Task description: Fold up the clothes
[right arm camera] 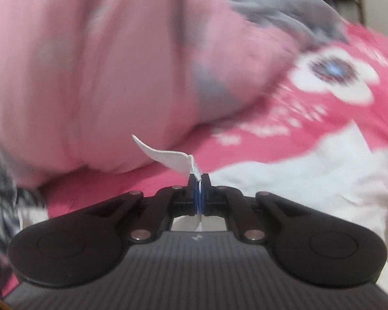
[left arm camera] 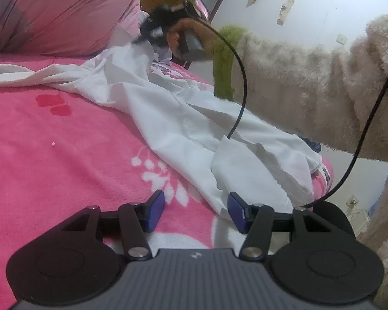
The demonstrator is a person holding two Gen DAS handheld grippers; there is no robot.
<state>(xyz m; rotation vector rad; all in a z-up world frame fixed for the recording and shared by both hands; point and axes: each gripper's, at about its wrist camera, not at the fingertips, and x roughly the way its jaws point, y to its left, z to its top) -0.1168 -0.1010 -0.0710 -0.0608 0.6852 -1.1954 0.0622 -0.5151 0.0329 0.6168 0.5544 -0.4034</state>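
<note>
Both views are evenly lit by soft indoor light, with no hard shadows and no glare. The left wrist picture is mostly sharp: the white garment (left arm camera: 183, 118) and the pink blanket (left arm camera: 51, 155) read clearly, though the far hand (left arm camera: 186, 38) is smeared. Straight lines bow toward the dark corners. The right wrist picture is heavily motion-blurred; the pink pillow (right arm camera: 116, 72) and flower print (right arm camera: 333, 75) streak, perhaps sideways, while the right gripper (right arm camera: 199, 180) stays crisp.
</note>
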